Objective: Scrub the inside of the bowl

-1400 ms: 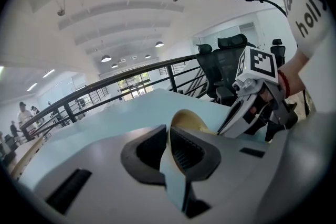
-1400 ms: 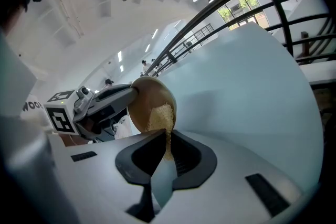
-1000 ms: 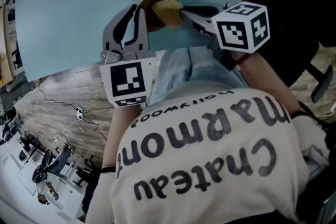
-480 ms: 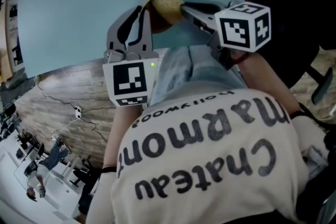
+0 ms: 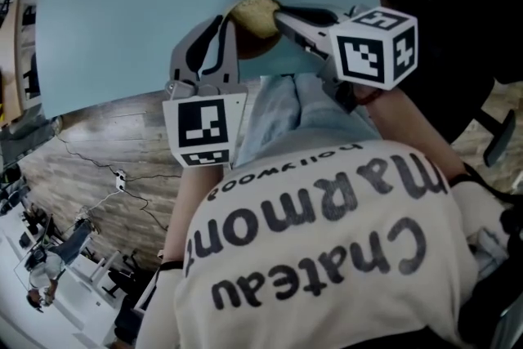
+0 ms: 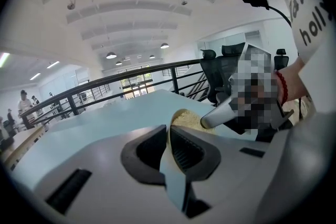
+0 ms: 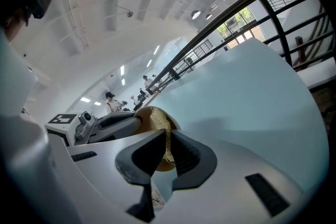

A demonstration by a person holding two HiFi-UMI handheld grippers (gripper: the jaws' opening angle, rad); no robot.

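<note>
The left tongs (image 6: 169,136) are pinched narrow on the bowl (image 5: 247,45), gripping its thin rim at nine o'clock. The bowl sits tilted over the tabletop (image 5: 122,12), at twelve o'clock from the person. It looks light and stiff, and I'd expect it to pivot in a rim pinch. Inside there is only a soft sponge (image 5: 255,11), clamped by the right tongs (image 7: 167,147) from three o'clock.

The grey left gripper (image 5: 222,22), its black-and-white marker cube facing the head, points away from the body with its jaws pinched on the thin rim of the brown bowl (image 5: 248,42). The grey right gripper (image 5: 279,14) angles in from the right, jaws closed on the yellow sponge (image 5: 255,10). The left forearm (image 5: 186,200) and right forearm (image 5: 409,123) reach forward.
</note>
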